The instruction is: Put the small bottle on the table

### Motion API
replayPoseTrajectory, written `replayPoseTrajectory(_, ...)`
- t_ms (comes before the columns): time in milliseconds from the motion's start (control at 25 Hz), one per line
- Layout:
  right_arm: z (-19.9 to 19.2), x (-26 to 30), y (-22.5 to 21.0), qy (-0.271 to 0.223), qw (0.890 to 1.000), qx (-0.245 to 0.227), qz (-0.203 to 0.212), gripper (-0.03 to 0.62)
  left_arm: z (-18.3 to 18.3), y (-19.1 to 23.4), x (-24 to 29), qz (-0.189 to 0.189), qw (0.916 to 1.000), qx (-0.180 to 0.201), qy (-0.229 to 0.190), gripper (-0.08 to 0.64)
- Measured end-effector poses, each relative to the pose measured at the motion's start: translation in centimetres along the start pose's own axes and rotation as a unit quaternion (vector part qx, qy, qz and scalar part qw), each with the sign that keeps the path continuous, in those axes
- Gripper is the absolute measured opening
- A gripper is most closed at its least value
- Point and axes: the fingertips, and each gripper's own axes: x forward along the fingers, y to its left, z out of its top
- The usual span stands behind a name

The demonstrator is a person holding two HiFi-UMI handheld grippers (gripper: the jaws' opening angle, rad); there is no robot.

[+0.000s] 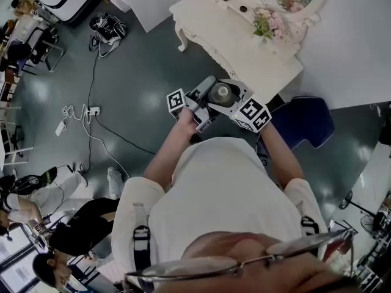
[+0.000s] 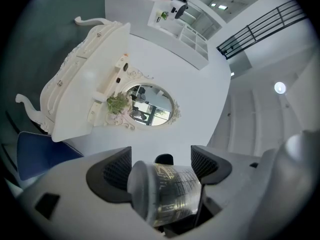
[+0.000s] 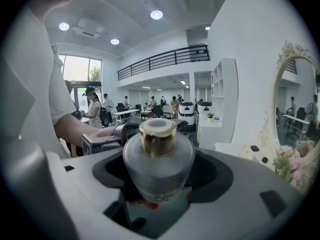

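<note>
My right gripper (image 3: pixel 161 176) pinches the bottle (image 3: pixel 159 159); its view catches the gold neck (image 3: pixel 157 140); my left gripper (image 2: pixel 162 170), spread round it, sees the label (image 2: pixel 175 186) instead.

The person wears a white shirt (image 1: pixel 214 188) with short sleeves. Black straps (image 1: pixel 142 240) with buckles go over both shoulders. The person also wears thin glasses (image 1: pixel 183 273). The left gripper (image 2: pixel 161 159) and the right gripper (image 3: pixel 161 166) are light grey. Their black pads (image 2: pixel 116 170) have a bumpy net pattern. Each gripper has a cube (image 1: pixel 176 101) with black and white squares.
</note>
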Motion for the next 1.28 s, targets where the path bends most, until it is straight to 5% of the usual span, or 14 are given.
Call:
replayPoseTrajectory(880,2.5,7.9,2.7,0.002,1.0,0.01,-0.019,0.344,5.4,-3.3,-5.7,0.012,0.9997,0.003,0.02,0.365)
replayPoseTrajectory(1280,1.8,9.5,0.5,0.01,1.0,0.019,-0.006,0.344,7.9,-2.0,-5.0,0.018,0.9998,-0.007,0.006,0.364)
